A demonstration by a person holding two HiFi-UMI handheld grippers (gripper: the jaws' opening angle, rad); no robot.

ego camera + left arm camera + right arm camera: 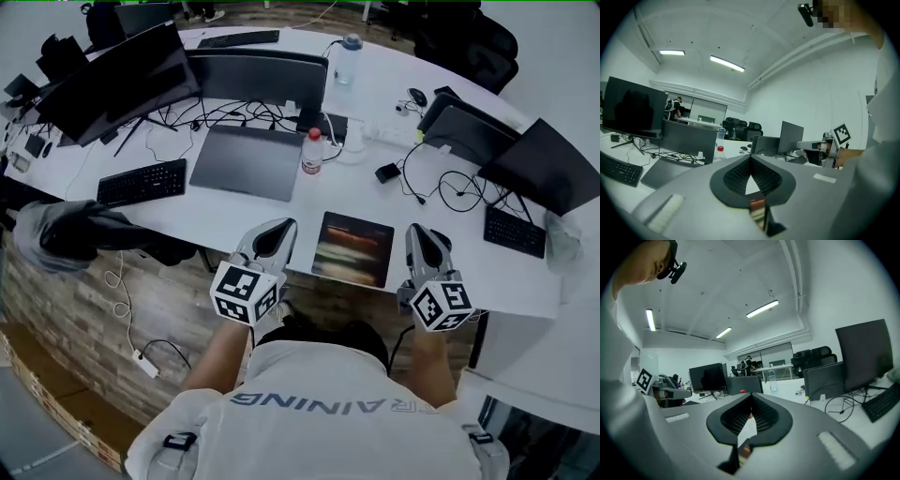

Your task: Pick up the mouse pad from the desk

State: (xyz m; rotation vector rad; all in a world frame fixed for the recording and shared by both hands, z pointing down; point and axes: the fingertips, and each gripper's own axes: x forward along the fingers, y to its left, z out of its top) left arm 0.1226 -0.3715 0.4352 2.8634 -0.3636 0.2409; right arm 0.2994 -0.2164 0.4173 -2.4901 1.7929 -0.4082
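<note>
The mouse pad (352, 248), a dark rectangle with orange-brown streaks, lies flat near the front edge of the white desk (216, 220). My left gripper (279, 228) hovers just left of the pad, and my right gripper (416, 234) just right of it, so the two flank it without touching. Both point roughly level across the desk. In the left gripper view the left gripper (751, 158) has its jaws together with nothing held; a sliver of the pad (758, 209) shows through the gap below. In the right gripper view the right gripper (751, 395) is likewise shut and holds nothing.
Behind the pad stand a red-capped bottle (312, 152), a closed grey laptop (248, 161), two monitors (122, 80) and a keyboard (142, 182). To the right are cables (459, 192), a dark laptop (464, 131) and another keyboard (514, 232). A chair with dark clothing (70, 234) sits at the left.
</note>
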